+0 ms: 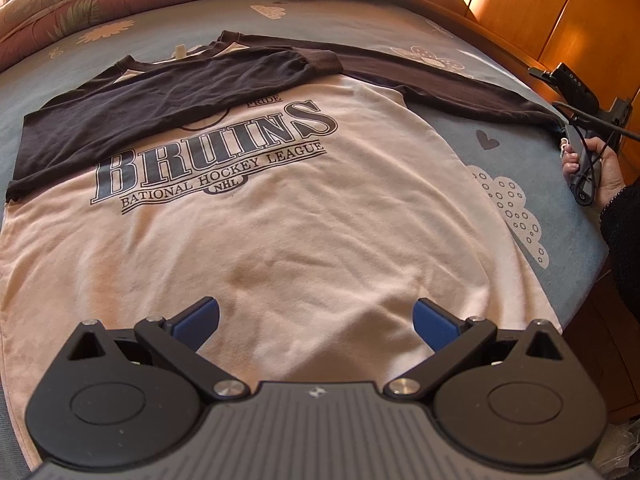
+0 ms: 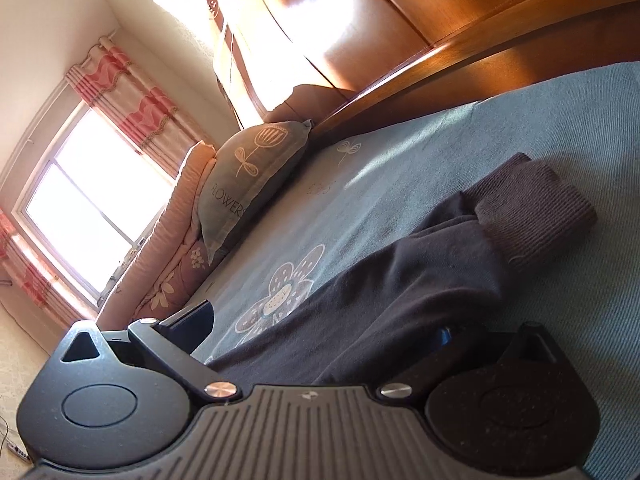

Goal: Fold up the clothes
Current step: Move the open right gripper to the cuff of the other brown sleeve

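Sleeve (image 2: 400, 280) lies long across the bed (image 1: 460, 32), reaching to the right hand-held gripper (image 2: 324, 324), whose fingers stand apart around it, while the left hand-held gripper (image 1: 316, 320), fingers apart too, hangs at the shirt (image 1: 280, 220) hem.

The sweatshirt (image 1: 280, 216) has a cream body, dark brown sleeves and navy lettering reading BRUINS and NHL. Its ribbed cuff (image 2: 536, 216) looks a lighter brown. The bedsheet (image 1: 360, 28) is grey-blue, printed with white flowers, clouds and a dark heart. The pillow (image 2: 248, 184) is grey-blue with a cream flower outline and the word FLOWERS. The quilt (image 1: 80, 4) is pink with pale flowers. The curtains (image 2: 132, 96) are pink and cream striped. The wardrobe (image 2: 400, 20) is orange-brown wood. The left gripper's fingers (image 1: 200, 322) are blue on black arms.
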`<control>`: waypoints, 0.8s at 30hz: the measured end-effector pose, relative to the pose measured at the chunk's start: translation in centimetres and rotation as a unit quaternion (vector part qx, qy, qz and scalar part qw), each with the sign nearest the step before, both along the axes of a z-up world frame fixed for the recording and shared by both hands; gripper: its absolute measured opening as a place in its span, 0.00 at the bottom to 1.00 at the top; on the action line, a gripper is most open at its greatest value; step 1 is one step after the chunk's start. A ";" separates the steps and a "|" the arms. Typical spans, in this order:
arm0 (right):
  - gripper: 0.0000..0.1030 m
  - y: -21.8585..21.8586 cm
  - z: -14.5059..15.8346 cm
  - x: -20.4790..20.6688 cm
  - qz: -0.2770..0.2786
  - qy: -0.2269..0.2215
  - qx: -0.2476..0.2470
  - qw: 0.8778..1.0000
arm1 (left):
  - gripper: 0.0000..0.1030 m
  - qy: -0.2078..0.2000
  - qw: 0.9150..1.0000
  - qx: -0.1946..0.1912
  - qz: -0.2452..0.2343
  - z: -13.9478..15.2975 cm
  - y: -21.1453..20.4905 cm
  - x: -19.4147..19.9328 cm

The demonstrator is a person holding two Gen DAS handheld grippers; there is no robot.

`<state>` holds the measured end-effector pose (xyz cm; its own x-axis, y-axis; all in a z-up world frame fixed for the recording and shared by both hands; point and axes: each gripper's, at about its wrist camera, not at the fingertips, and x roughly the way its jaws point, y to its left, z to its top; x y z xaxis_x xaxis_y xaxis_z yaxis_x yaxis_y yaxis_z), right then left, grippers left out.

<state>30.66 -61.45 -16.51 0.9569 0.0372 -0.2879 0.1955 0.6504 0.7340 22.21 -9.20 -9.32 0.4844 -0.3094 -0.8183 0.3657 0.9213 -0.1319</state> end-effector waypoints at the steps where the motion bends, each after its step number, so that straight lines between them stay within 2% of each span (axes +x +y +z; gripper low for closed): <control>1: 1.00 0.0 0.0 0.1 -0.003 0.000 0.005 1.000 | 0.99 0.001 1.000 -0.002 0.000 0.0 0.1 0.0; 5: 1.00 0.2 0.2 0.6 -0.017 0.000 0.023 1.000 | 0.99 0.007 1.000 -0.001 0.006 -0.5 0.1 0.1; 6: 1.00 1.0 0.2 0.8 0.002 0.001 0.019 1.000 | 0.99 0.009 1.000 -0.001 0.007 -0.6 0.1 0.2; 8: 1.00 2.9 0.2 1.4 0.043 0.013 -0.023 0.999 | 0.99 0.010 1.000 0.000 0.006 -0.7 -0.1 0.3; 10: 1.00 3.6 0.1 1.9 0.050 0.017 -0.059 0.997 | 0.99 0.008 1.000 -0.001 0.000 -0.5 -0.2 0.1; 15: 1.00 1.0 0.0 2.0 -0.038 -0.015 -0.019 0.999 | 0.99 0.005 1.000 -0.004 0.003 -0.2 0.2 -0.2; 18: 1.00 0.8 0.3 2.7 -0.031 -0.014 -0.014 0.999 | 0.99 0.009 1.000 -0.004 0.014 -0.5 0.9 -0.3; 24: 1.00 1.2 1.9 2.5 -0.001 -0.049 0.023 0.999 | 0.99 0.010 1.000 -0.010 0.021 -0.5 1.6 -0.6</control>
<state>33.12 -60.21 -14.58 0.9805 0.0471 -0.1908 0.1220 0.6150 0.7791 21.61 -7.58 -9.81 0.4811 -0.3048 -0.8219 0.3236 0.9331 -0.1566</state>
